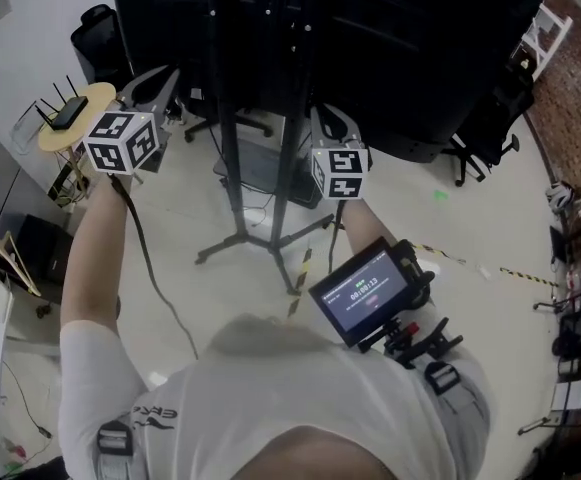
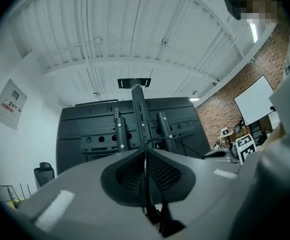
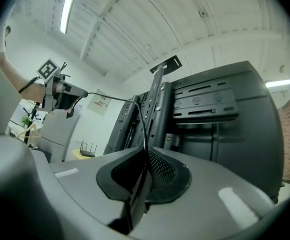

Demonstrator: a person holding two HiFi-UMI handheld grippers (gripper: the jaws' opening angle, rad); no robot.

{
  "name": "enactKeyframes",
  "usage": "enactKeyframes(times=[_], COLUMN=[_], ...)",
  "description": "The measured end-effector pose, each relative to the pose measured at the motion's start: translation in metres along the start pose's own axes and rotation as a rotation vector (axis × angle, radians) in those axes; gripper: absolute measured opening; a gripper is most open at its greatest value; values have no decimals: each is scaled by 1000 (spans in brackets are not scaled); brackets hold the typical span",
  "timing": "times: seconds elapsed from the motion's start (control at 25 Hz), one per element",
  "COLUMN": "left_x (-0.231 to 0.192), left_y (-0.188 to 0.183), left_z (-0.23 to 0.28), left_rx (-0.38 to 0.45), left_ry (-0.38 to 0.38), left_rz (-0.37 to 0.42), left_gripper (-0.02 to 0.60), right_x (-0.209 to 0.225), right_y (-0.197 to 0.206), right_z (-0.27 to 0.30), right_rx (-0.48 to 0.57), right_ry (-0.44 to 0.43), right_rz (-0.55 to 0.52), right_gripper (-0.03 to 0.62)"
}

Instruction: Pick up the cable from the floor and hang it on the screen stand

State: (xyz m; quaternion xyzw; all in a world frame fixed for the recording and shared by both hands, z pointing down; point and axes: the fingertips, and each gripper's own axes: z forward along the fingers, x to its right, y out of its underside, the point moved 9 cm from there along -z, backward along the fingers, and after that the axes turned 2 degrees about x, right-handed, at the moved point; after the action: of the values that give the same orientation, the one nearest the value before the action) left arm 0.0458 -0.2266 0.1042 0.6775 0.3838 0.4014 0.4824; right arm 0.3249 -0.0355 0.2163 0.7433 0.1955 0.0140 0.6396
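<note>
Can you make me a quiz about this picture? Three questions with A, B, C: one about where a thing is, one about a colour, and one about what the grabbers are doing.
1. Where is the router?
A) on the floor
B) on the round yellow table
C) on the person's arm

2. What colour is the cable?
A) black
B) red
C) white

3. What are the left hand-held gripper and the right hand-held gripper doing?
A) both gaping wide open
B) lying on the floor
C) both pinching the cable

Answers:
1 B, its antennas stick up from the tabletop.
2 A, it shows as a thin black line.
3 C, each pair of jaws is closed on it.
</note>
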Motion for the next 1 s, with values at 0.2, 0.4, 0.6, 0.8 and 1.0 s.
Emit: enactKeyframes(times=[0.2, 0.4, 0.6, 0.8, 1.0], left_x=[12, 20, 15, 5, -9], left_y=[4, 1, -7, -17, -37], left_z=[31, 52, 73, 92, 107], left_rx=[9, 23, 38, 48, 77], left_ry=[42, 65, 61, 36, -7], left_rz=[-9, -10, 4, 25, 51], left_gripper=[23, 23, 23, 23, 23], right_x=[39, 66, 87, 105, 118], right_y=[-21, -40, -61, -82, -110], right_z=[-11, -15, 0, 19, 41], right_rx=[39, 77, 129, 183, 252], right_ry=[71, 113, 127, 119, 95], right_rz=[-32, -54, -67, -73, -72], right_gripper=[37, 37, 37, 37, 37])
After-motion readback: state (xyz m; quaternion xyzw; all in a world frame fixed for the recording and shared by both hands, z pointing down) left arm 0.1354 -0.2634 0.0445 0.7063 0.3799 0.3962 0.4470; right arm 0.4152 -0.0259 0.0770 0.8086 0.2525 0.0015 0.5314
